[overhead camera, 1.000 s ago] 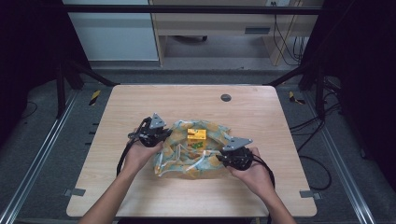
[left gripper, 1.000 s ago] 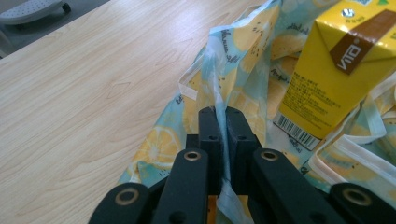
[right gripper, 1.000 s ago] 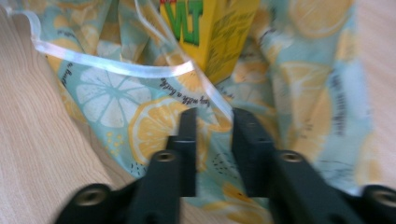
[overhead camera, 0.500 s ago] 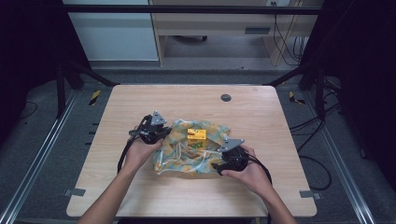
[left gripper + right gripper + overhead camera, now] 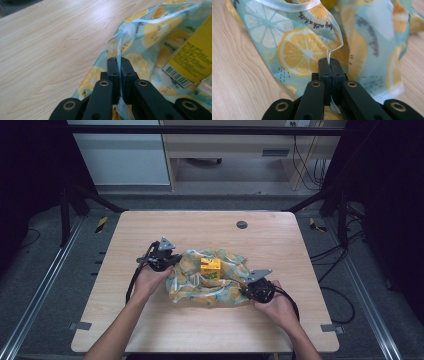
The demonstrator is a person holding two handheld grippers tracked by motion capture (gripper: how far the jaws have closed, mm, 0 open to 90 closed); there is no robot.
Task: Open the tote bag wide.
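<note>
A cloth (image 5: pixel 192 281) printed with lemon slices lies crumpled at the table's middle, and a small yellow box (image 5: pixel 210 266) rests on it. My left gripper (image 5: pixel 175 262) is at the cloth's left edge, shut on a fold of the hem (image 5: pixel 120 60). The box's barcode side (image 5: pixel 195 57) lies just right of it. My right gripper (image 5: pixel 244 291) is at the cloth's near right corner. Its jaws have just been closing and now pinch the cloth's white-trimmed edge (image 5: pixel 329 60), while the lemon print (image 5: pixel 299 50) hangs ahead.
The wooden table (image 5: pixel 150 330) has bare surface all round the cloth. A small dark grommet (image 5: pixel 242 224) sits near its far edge. Black frame legs and cables stand on the floor to both sides.
My right gripper has shifted slightly toward the near right and lower, and the cloth's near right corner is now gathered at it. The left gripper has stayed put.
</note>
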